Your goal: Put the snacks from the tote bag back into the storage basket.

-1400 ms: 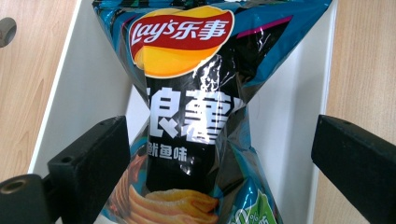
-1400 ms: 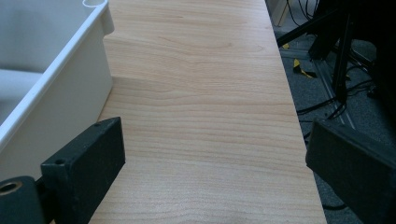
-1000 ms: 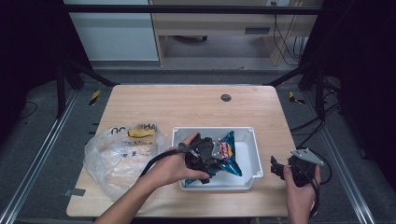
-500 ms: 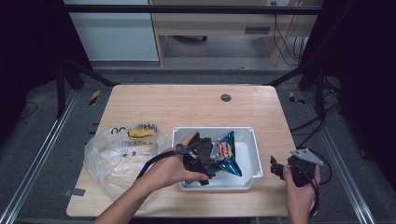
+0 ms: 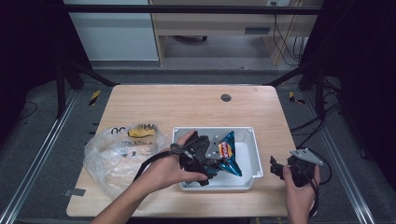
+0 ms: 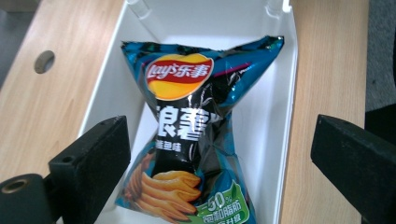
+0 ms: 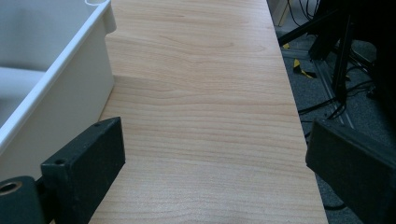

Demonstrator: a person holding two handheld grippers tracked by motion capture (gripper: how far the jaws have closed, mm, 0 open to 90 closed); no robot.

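1. The chip bag is lying inside the white bin, crumpled in at the waist, with its long axis running straight away from your left gripper. The logo end is far, the printed chips end is right under the jaws.

2. In the left gripper view the jaws are spread wide, one on each side of the bag's near end and not touching it. So the bag's narrow way sits across the gap, which is the line-up you want: my guess is you only need to drop down and close, or lift away if you're done with it.

3. In the high view your left hand is over the bin, so that one's clearly the nearer of the two.

4. Your right gripper is parked off the bin's right side above bare worktop, jaws also spread and holding nothing, with the bin wall just to its left.

5. The clear plastic bag sits left of the bin, apart from it.
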